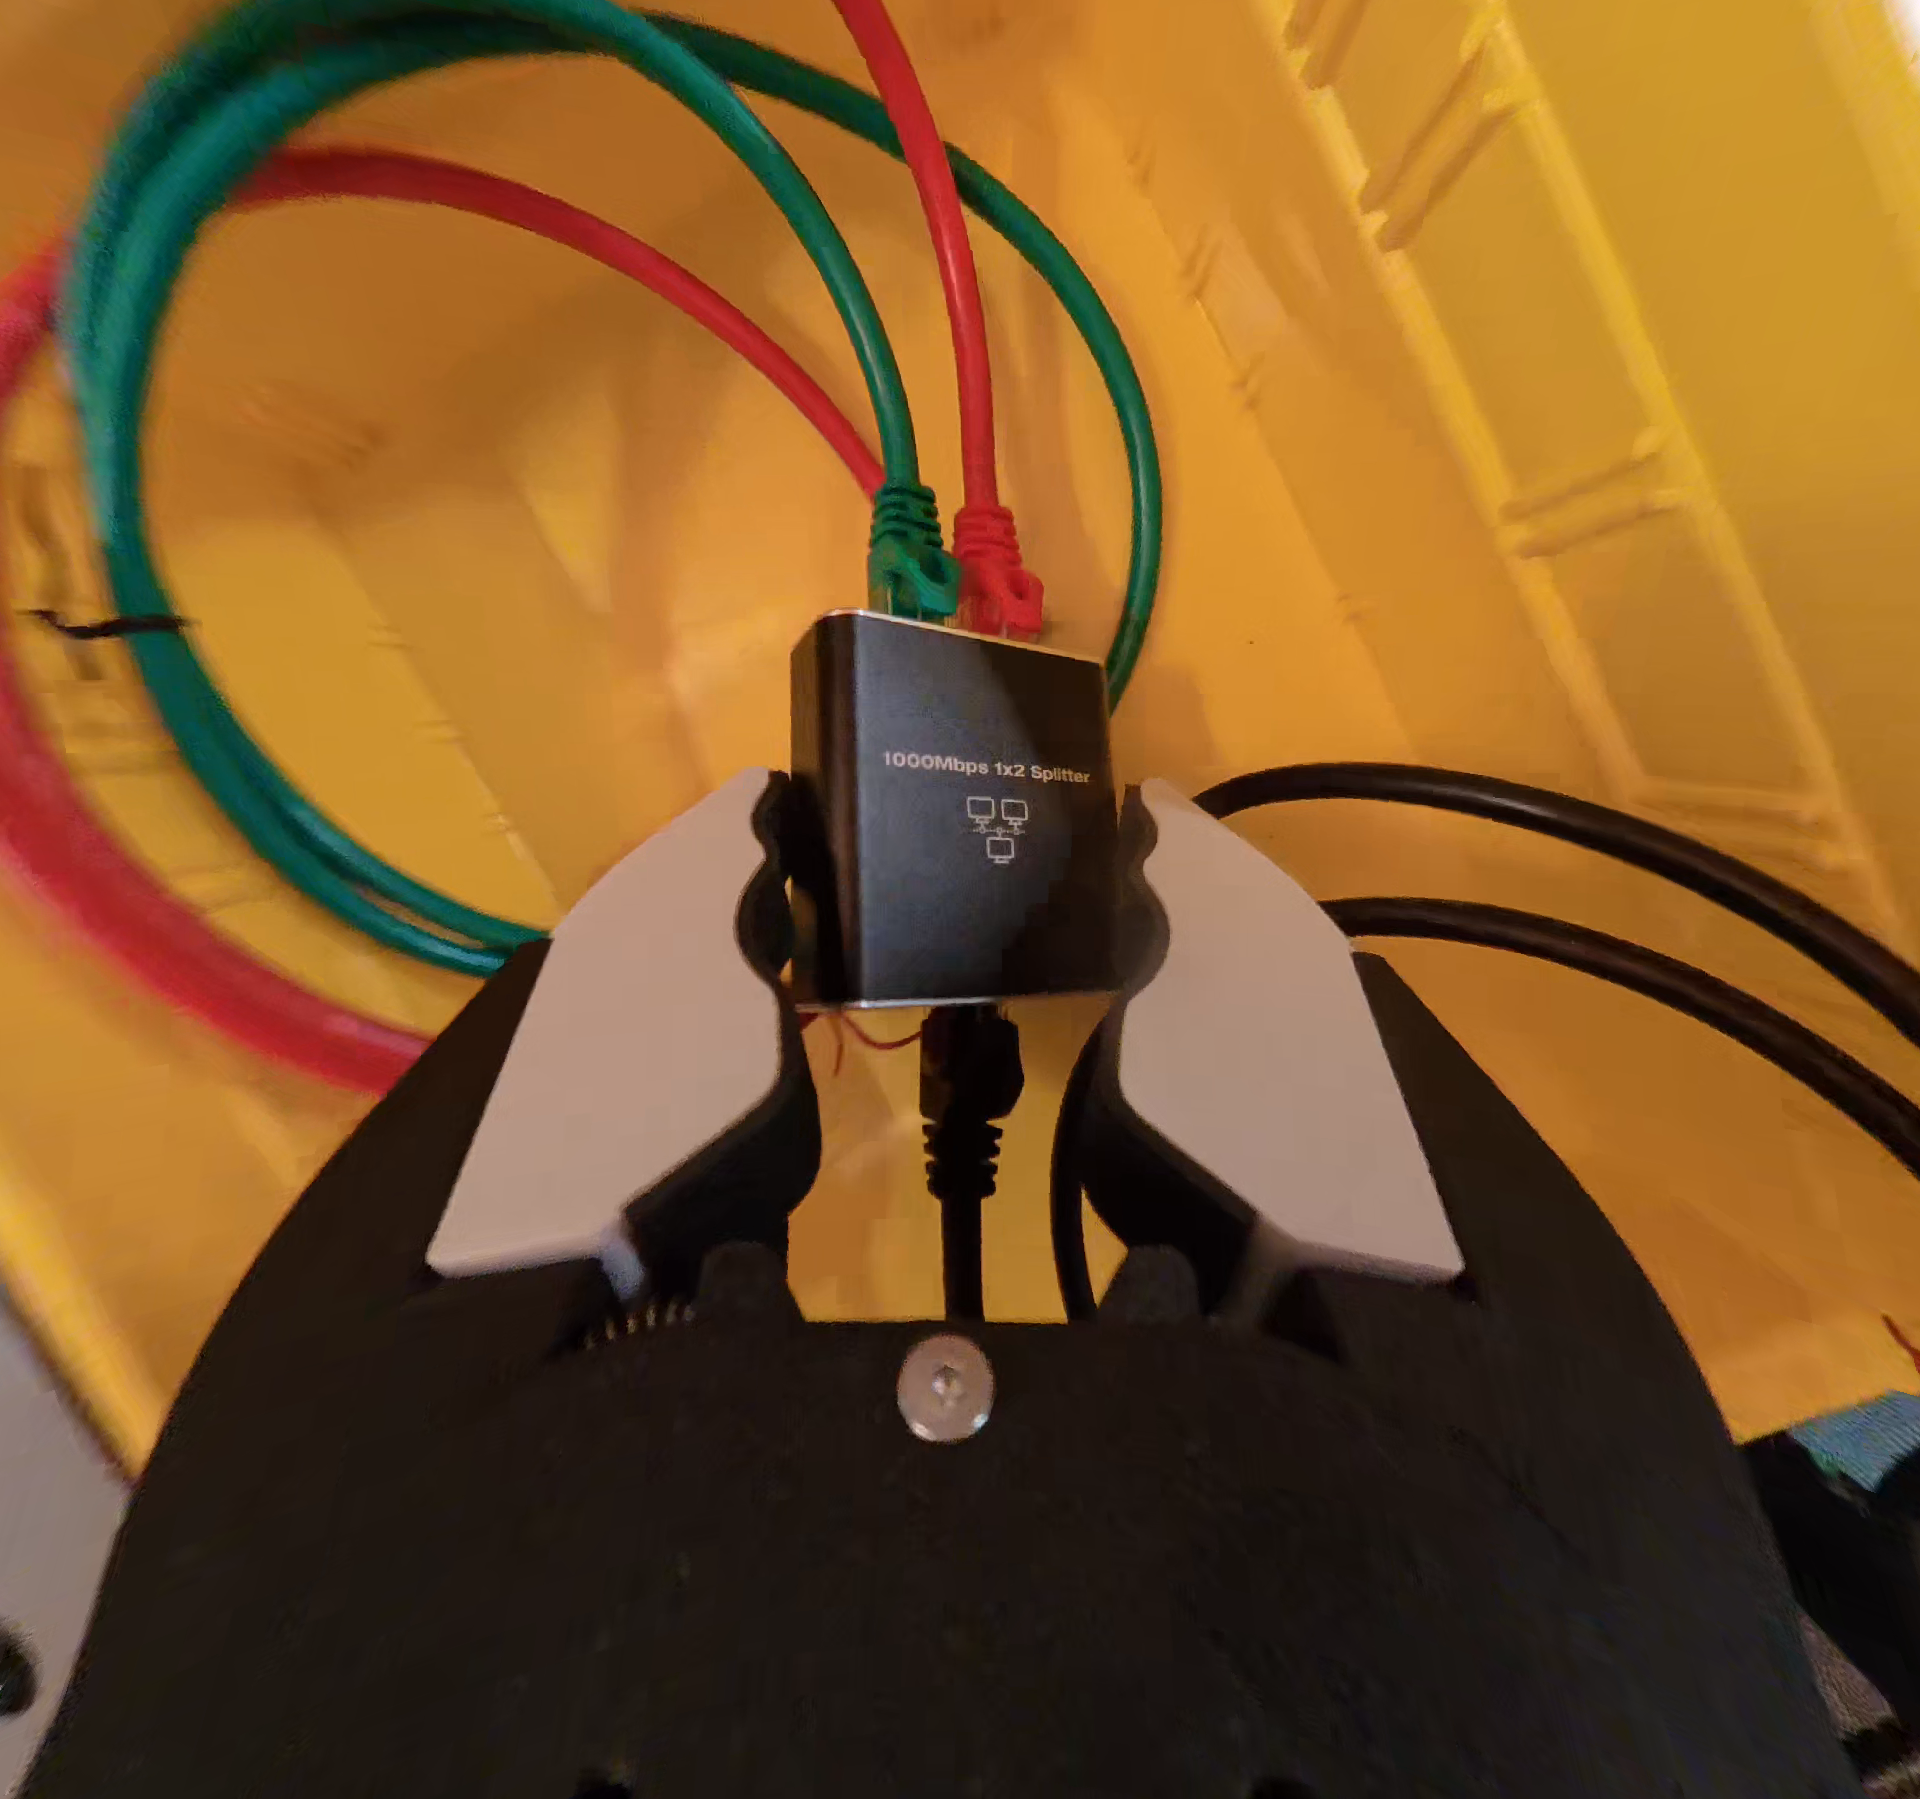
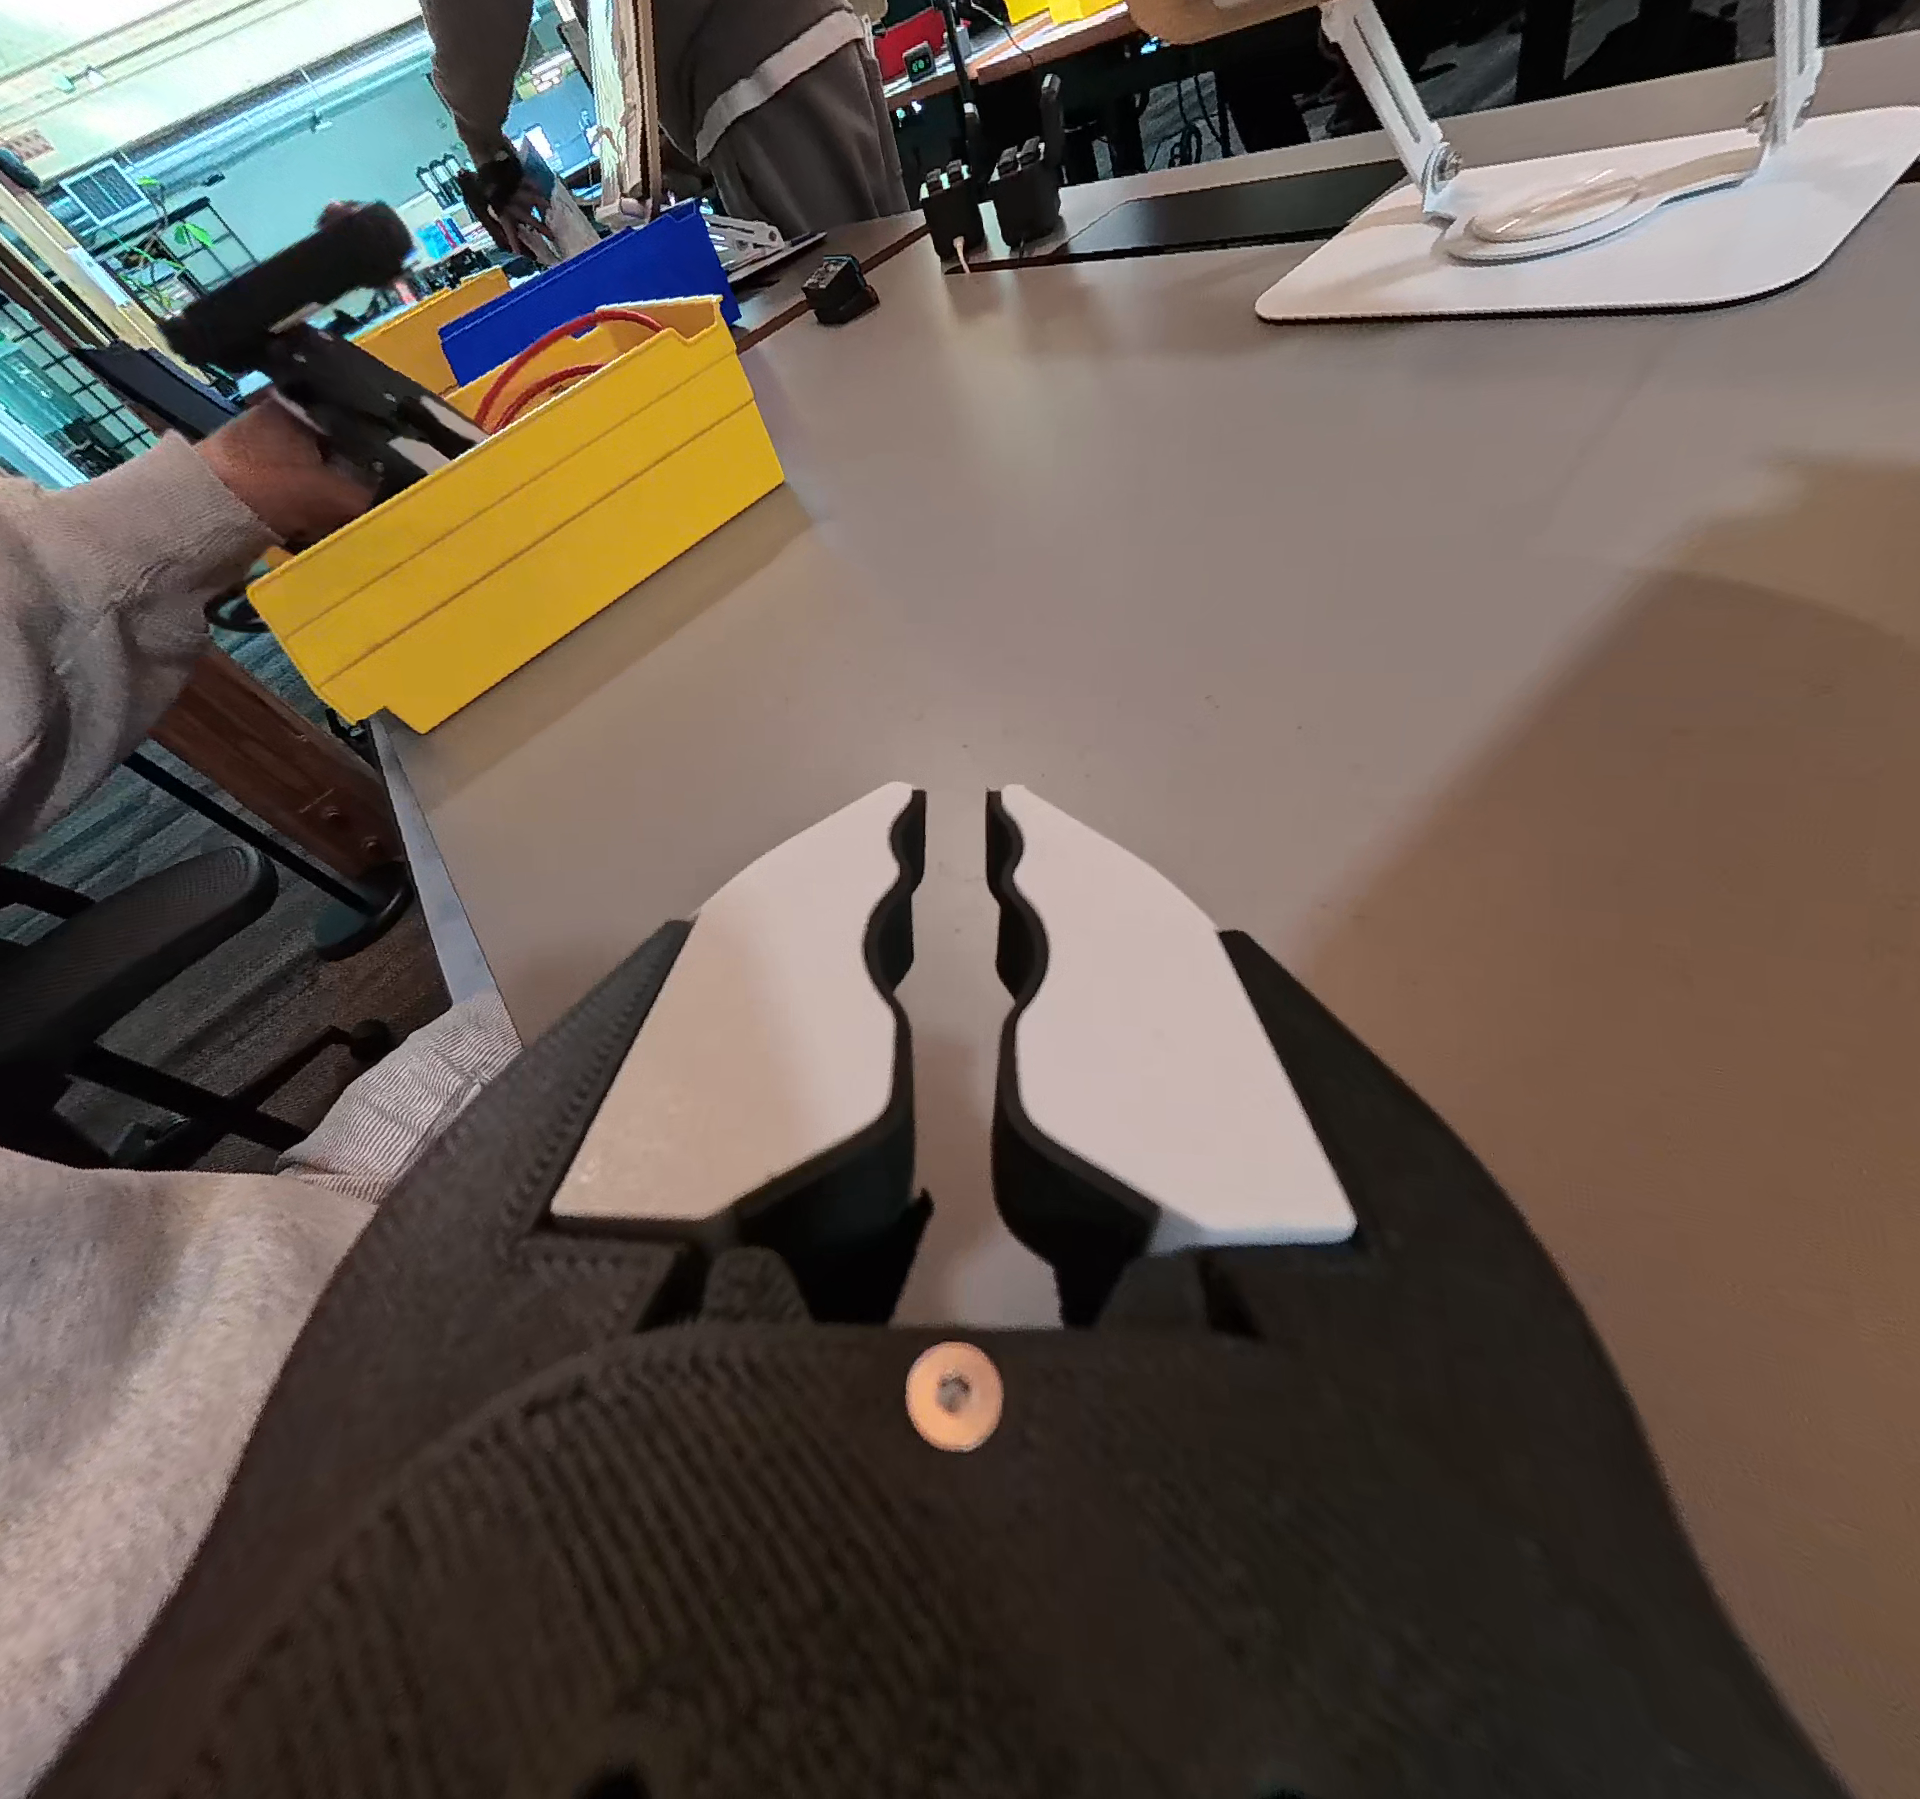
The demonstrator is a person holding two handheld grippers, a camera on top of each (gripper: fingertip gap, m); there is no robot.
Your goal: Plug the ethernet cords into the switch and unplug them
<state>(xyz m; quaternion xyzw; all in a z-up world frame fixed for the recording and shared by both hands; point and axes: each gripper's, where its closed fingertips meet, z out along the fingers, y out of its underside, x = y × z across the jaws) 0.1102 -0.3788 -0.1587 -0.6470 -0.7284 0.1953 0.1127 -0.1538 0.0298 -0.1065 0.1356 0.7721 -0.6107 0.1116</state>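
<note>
My left gripper (image 1: 951, 876) clamps the switch (image 1: 951, 814) in the bin (image 1: 1455, 399), green (image 1: 909, 554) and red (image 1: 995, 554) plugs seated; right gripper (image 2: 954, 814), nearly shut and empty, should pinch one latch, pulling straight.

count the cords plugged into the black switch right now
3. A green cord and a red cord sit side by side in the switch's far end; a black cord enters the near end, between the left gripper's fingers.

Black box switch (image 1: 956, 814) sits inside the yellow bin (image 1: 1558, 502). Green cord (image 1: 312, 762) and red cord (image 1: 935, 243) plugged side by side into its far face, looping left. Black cord (image 1: 966, 1126) plugged into near face.
</note>
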